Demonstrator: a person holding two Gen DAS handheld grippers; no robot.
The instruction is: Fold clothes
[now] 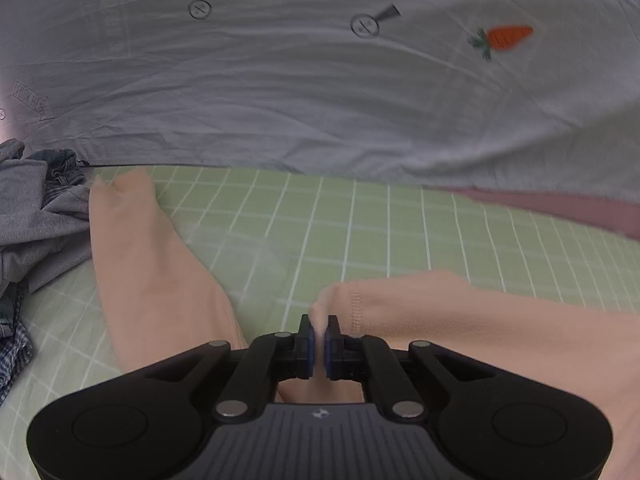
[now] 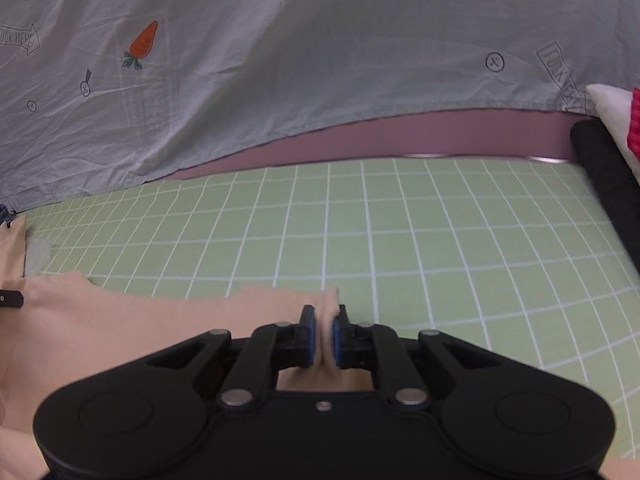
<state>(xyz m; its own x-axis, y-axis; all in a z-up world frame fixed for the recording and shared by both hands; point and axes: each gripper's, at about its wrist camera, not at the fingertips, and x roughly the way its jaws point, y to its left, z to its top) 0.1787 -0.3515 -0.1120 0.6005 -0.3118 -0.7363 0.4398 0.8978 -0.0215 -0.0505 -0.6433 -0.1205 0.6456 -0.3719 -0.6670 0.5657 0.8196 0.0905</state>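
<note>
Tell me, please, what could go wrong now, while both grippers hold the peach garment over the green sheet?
The left gripper and right gripper pinch only thin bunches of the peach garment, so the fabric might slip out. Its long part lies against the grey clothes pile and may drag it.

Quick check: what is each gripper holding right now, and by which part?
Both are shut on the peach garment. The left gripper pinches a bunched bit of its stitched edge; the right gripper pinches a bunched edge at the other end.

ahead: bare green grid sheet (image 2: 400, 240) | left: clothes heap (image 1: 36, 216) | far edge: grey quilt (image 1: 320, 100)
</note>
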